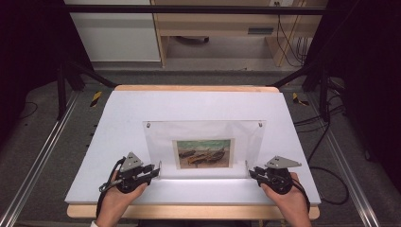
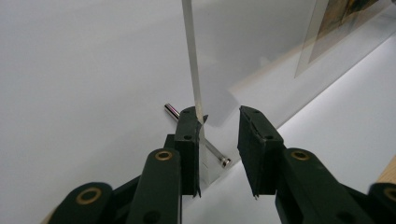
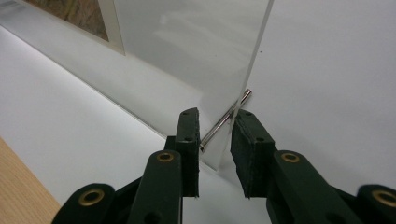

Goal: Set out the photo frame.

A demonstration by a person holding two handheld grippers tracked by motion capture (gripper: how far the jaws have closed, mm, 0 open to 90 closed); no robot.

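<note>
Clear acrylic picture frame (image 1: 204, 146) stands upright mid white tabletop (image 1: 118, 123), bare surface all round, well off every edge. Left gripper (image 1: 152, 171) at its lower left corner, jaws apart, one touching the pane edge. Right gripper (image 1: 252, 173) straddles the lower right corner, jaws parted, metal standoff pin (image 3: 226, 120) between them. Frame holds a small painted boat print (image 1: 204, 152).

The clear acrylic picture frame (image 1: 204, 144) stands upright across the middle of the white table sheet (image 1: 118, 123) — it walls my tongs off from the far half. Its thin metal foot pins (image 2: 173, 111) jut out at both near corners, right at my jaws. Either side of the frame the sheet lies bare — room to pass around.
</note>
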